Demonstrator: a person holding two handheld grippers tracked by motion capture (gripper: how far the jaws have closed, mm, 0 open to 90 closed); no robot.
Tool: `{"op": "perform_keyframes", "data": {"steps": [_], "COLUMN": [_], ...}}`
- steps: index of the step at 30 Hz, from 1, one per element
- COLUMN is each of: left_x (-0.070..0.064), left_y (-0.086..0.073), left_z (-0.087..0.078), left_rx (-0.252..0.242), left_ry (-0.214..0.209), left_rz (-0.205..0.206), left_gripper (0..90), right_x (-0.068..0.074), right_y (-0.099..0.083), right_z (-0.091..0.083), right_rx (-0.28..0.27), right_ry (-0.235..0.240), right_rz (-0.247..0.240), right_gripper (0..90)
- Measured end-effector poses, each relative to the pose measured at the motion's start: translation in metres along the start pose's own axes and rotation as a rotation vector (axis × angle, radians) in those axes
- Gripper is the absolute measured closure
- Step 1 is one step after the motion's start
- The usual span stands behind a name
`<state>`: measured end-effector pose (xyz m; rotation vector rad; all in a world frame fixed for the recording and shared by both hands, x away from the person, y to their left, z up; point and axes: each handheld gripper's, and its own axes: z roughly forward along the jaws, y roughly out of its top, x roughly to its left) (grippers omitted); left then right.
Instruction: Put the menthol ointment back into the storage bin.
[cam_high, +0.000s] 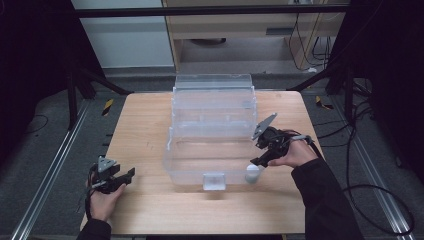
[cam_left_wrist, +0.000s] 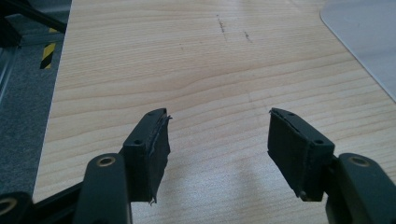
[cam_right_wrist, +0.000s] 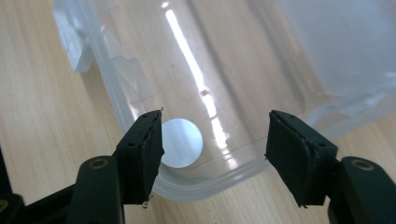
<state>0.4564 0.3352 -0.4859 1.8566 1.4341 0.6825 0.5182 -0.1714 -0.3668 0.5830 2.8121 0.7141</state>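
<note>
Clear plastic bin (cam_high: 212, 130) on wooden desk (cam_high: 145, 125).
Left tongs (cam_left_wrist: 217, 140) and right tongs (cam_right_wrist: 212, 140) are held wide open, empty; white disc (cam_right_wrist: 182, 142) is seen beside right tongs.

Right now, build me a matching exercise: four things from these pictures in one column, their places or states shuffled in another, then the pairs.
1. left gripper
2. right gripper
3. white disc
4. clear bin

A. mid-table, empty apart from one small piece
B. open over bare wood
C. inside the bin's near corner
D. open above the bin's rim

Pairs: 1-B, 2-D, 3-C, 4-A
</note>
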Motion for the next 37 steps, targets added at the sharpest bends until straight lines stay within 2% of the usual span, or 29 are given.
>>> {"op": "perform_keyframes", "data": {"steps": [10, 15, 17, 23, 25, 27, 29, 37], "left_x": [-0.001, -0.001, -0.001, -0.001, -0.001, -0.001, -0.001, -0.001], "left_y": [0.0, 0.0, 0.0, 0.001, 0.001, 0.001, 0.001, 0.001], "left_z": [-0.001, -0.001, -0.001, -0.002, -0.001, -0.001, -0.001, -0.001], "left_rx": [-0.002, -0.006, -0.005, -0.009, -0.009, -0.008, -0.009, -0.015], "left_ry": [-0.006, -0.016, -0.021, -0.027, -0.028, -0.028, -0.028, -0.022], "left_rz": [0.0, -0.002, -0.002, -0.003, -0.002, -0.003, -0.004, -0.004], "left_gripper": [39.7, 42.7, 43.9, 46.4, 46.5, 46.4, 46.0, 42.4], "right_x": [-0.003, 0.0, 0.001, 0.003, 0.0, -0.002, -0.004, -0.004], "right_y": [-0.05, -0.077, -0.087, -0.113, -0.123, -0.13, -0.137, -0.155], "right_z": [-0.028, -0.032, -0.03, -0.016, -0.008, -0.004, -0.001, 0.01], "right_rx": [-0.284, -0.398, -0.432, -0.469, -0.485, -0.464, -0.468, -0.449], "right_ry": [-0.162, -0.23, -0.238, -0.264, -0.271, -0.276, -0.302, -0.328], "right_rz": [0.238, 0.33, 0.361, 0.425, 0.466, 0.49, 0.495, 0.525], "right_gripper": [29.3, 25.4, 24.4, 21.7, 21.3, 20.9, 20.2, 17.7]}}
